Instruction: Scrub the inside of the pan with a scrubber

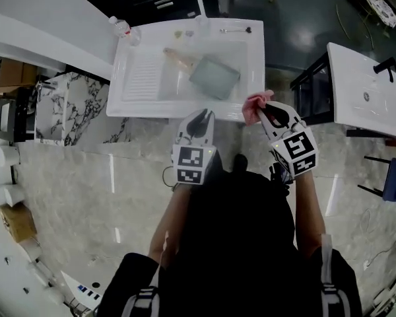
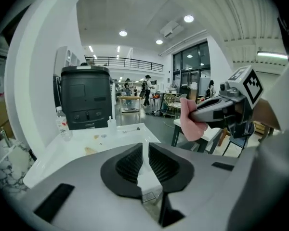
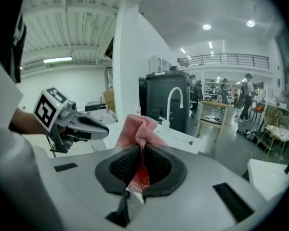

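A white sink unit [image 1: 251, 65] holds a grey pan [image 1: 214, 76] in its basin. A clear bottle [image 1: 121, 26] stands at its far left corner, and a spoon [image 1: 236, 30] lies along the far edge.

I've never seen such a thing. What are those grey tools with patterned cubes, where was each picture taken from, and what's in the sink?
No robot here: a person holds a two-jawed gripper in each hand; the cubes belong to them. The head view looks down from a camera on the person's head. The other two come from cameras riding on each gripper, looking along its jaws. In the white sink lies a square pan with a wooden handle. The right gripper is clamped on a pink scrubber. The left gripper holds nothing, its jaws nearly together.
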A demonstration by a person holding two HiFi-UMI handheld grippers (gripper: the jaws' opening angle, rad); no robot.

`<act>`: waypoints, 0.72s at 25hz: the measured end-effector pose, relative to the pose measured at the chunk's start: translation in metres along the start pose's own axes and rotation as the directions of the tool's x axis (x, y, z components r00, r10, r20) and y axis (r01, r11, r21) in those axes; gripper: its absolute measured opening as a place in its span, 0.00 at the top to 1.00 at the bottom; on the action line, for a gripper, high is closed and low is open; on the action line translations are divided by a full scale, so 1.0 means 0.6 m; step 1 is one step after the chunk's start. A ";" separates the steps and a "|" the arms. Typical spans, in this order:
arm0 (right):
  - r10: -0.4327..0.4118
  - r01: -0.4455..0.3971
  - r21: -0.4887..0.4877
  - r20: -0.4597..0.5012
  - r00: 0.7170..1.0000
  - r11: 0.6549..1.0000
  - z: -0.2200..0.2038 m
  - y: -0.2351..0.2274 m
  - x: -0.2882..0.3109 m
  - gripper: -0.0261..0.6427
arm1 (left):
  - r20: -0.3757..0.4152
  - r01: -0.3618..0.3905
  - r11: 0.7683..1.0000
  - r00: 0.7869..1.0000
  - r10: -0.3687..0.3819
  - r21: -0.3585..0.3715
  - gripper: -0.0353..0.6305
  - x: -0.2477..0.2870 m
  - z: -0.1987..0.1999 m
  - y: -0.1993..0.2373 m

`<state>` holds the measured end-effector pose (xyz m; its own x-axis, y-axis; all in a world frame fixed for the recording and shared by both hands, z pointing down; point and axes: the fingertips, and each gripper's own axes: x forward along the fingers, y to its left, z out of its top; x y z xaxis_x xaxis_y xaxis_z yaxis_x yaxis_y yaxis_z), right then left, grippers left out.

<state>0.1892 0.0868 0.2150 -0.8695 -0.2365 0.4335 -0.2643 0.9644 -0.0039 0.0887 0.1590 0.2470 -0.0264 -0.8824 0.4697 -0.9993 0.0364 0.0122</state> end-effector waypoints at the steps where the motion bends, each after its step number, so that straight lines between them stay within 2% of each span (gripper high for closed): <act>1: 0.021 -0.022 0.032 0.018 1.000 0.999 0.000 0.004 -0.012 0.90 | 0.005 -0.009 1.000 1.000 0.009 -0.006 0.85 -0.013 -0.002 -0.009; 6: 0.130 -0.142 0.152 0.086 0.988 0.978 0.009 0.027 -0.068 0.90 | 0.026 -0.016 0.999 1.000 0.017 -0.037 0.88 -0.078 0.006 -0.040; 8: 0.190 -0.216 0.203 0.141 0.972 0.955 0.023 0.038 -0.091 0.90 | 0.052 -0.007 0.999 0.999 0.009 -0.045 0.89 -0.101 0.020 -0.046; 10: 0.230 -0.268 0.207 0.189 0.955 0.941 0.038 0.042 -0.107 0.90 | 0.093 0.005 0.999 0.996 0.000 -0.045 0.89 -0.114 0.035 -0.049; 18: 0.205 -0.262 0.148 0.319 0.925 0.954 0.077 0.045 -0.157 0.91 | 0.145 -0.002 1.000 0.989 0.006 -0.028 0.89 -0.155 0.042 -0.037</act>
<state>0.2446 0.1299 0.1324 -0.9918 -0.0593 0.1131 -0.0861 0.9644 -0.2501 0.1129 0.2286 0.1808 -0.0360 -0.9409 0.3367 -0.9980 0.0512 0.0361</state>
